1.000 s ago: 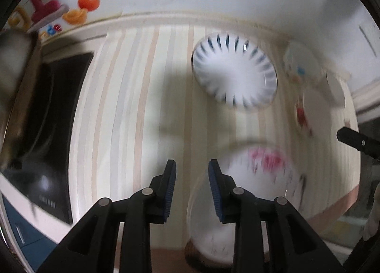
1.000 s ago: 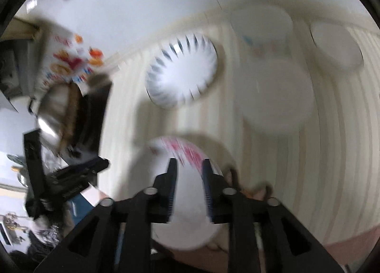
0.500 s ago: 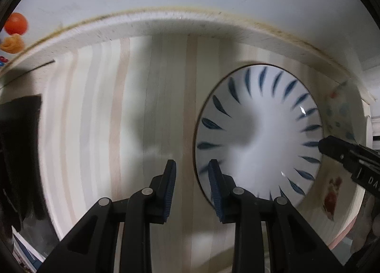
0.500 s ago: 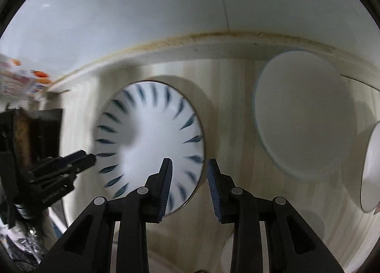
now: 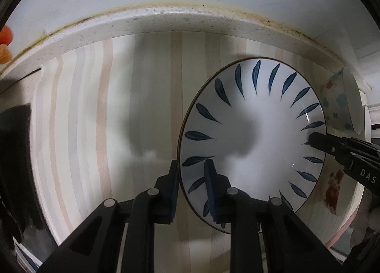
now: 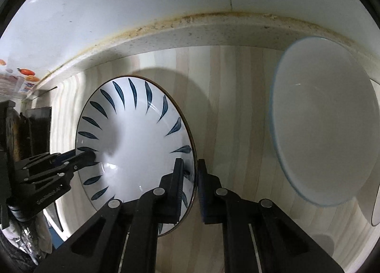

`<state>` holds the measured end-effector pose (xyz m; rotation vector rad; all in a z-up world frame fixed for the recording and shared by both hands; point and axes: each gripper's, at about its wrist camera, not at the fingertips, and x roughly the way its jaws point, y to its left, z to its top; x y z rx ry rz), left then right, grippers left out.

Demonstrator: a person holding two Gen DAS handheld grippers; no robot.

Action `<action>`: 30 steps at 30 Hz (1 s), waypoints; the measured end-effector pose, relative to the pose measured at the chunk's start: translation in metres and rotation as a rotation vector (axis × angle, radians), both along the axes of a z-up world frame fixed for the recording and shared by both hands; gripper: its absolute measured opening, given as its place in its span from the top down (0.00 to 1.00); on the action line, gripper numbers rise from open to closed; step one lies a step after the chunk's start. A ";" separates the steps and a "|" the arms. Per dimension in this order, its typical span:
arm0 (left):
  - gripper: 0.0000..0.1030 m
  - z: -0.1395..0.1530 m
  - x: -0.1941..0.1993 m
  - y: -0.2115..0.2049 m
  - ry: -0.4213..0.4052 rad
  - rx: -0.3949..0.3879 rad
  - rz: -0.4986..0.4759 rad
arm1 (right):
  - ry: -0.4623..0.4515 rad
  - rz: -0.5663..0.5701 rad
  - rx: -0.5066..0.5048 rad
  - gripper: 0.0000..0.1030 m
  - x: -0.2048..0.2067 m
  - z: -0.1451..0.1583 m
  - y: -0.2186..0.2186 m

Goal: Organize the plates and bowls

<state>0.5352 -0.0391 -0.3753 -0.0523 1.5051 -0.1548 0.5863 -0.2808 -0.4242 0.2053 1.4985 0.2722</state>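
A white bowl with blue leaf marks (image 5: pixel 256 135) sits on the striped counter; it also shows in the right wrist view (image 6: pixel 135 144). My left gripper (image 5: pixel 191 173) straddles its left rim, jaws a little apart, one finger inside and one outside. My right gripper (image 6: pixel 191 170) straddles its right rim the same way. Each gripper shows in the other's view, at the bowl's far rim (image 5: pixel 315 139) (image 6: pixel 87 154). Whether the pads press the rim is unclear.
A large plain white bowl (image 6: pixel 325 125) stands to the right. A spotted bowl (image 5: pixel 337 104) and a plate with red flowers (image 5: pixel 332 189) lie beyond the blue-leaf bowl. The wall and counter ledge (image 5: pixel 166 21) run close behind. A dark stove edge (image 5: pixel 14 149) is at the left.
Both grippers have moved forward and down from above the flowered plate to the blue-leaf bowl, and now straddle its opposite rims. The jaws have narrowed slightly.
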 end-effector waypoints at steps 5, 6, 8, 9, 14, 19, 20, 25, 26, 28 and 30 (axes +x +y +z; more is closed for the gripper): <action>0.82 0.027 -0.024 0.005 -0.025 -0.020 0.009 | -0.012 0.007 0.023 0.88 -0.013 0.021 -0.005; 0.82 0.033 -0.033 0.005 -0.033 -0.024 0.008 | -0.013 0.003 0.032 0.88 -0.019 0.026 -0.006; 0.82 0.048 -0.048 0.008 -0.053 -0.024 -0.002 | -0.018 0.005 0.039 0.88 -0.029 0.035 -0.006; 0.82 0.055 -0.055 0.009 -0.061 -0.025 -0.006 | -0.026 0.004 0.042 0.88 -0.035 0.042 -0.006; 0.81 0.086 -0.093 0.008 -0.097 -0.033 -0.030 | -0.044 -0.012 0.071 0.88 -0.076 0.073 -0.007; 0.80 0.087 -0.136 -0.003 -0.087 -0.024 -0.074 | -0.055 -0.034 0.086 0.88 -0.128 0.092 -0.008; 0.80 0.085 -0.143 -0.004 -0.080 -0.026 -0.078 | -0.057 -0.036 0.086 0.88 -0.137 0.093 -0.008; 0.80 0.078 -0.186 -0.010 -0.049 -0.035 -0.108 | -0.048 -0.049 0.083 0.88 -0.194 0.096 -0.010; 0.80 0.076 -0.192 -0.011 -0.043 -0.036 -0.112 | -0.043 -0.057 0.086 0.88 -0.203 0.093 -0.008; 0.80 0.073 -0.205 -0.013 -0.030 -0.039 -0.124 | -0.032 -0.074 0.086 0.88 -0.223 0.088 -0.011; 0.80 0.066 -0.215 -0.014 -0.024 -0.032 -0.137 | -0.017 -0.091 0.087 0.88 -0.239 0.080 -0.014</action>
